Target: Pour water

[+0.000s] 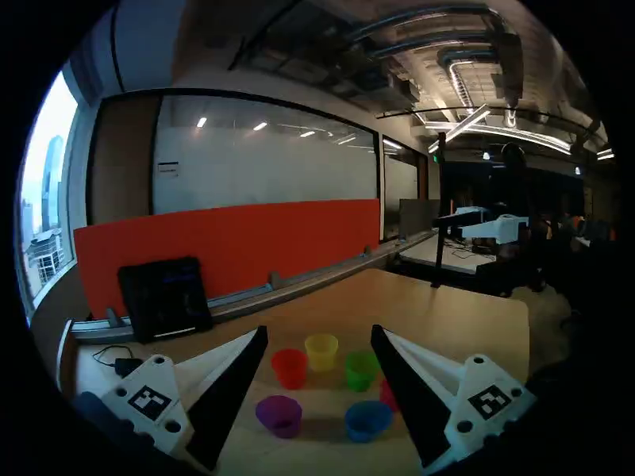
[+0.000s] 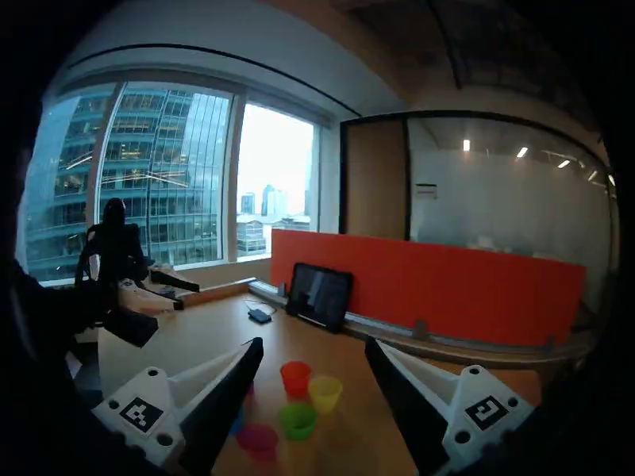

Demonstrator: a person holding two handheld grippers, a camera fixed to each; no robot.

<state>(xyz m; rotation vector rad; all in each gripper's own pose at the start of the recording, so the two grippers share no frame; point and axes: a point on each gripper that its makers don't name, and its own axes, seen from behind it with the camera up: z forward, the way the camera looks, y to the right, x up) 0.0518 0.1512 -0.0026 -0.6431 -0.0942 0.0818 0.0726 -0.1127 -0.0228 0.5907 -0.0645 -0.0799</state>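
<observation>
Several small coloured cups stand in a cluster on the wooden table [image 1: 444,317]. In the left gripper view I see a red cup [image 1: 289,367], a yellow cup [image 1: 321,351], a green cup [image 1: 361,369], a purple cup [image 1: 279,416] and a blue cup [image 1: 367,420]. My left gripper [image 1: 318,328] hangs open above and short of them, holding nothing. In the right gripper view the red cup [image 2: 295,378], yellow cup [image 2: 325,393], green cup [image 2: 297,420] and a pink cup [image 2: 259,440] sit below my open, empty right gripper [image 2: 313,341]. The left gripper [image 2: 147,301] hovers at that view's far left.
A dark tablet [image 1: 165,297] [image 2: 319,296] leans against an orange divider [image 1: 238,238] at the table's back edge. A small black device with a cable [image 1: 127,366] [image 2: 259,315] lies beside it. Windows [image 2: 159,190] stand behind the table, and other desks [image 1: 476,234] farther off.
</observation>
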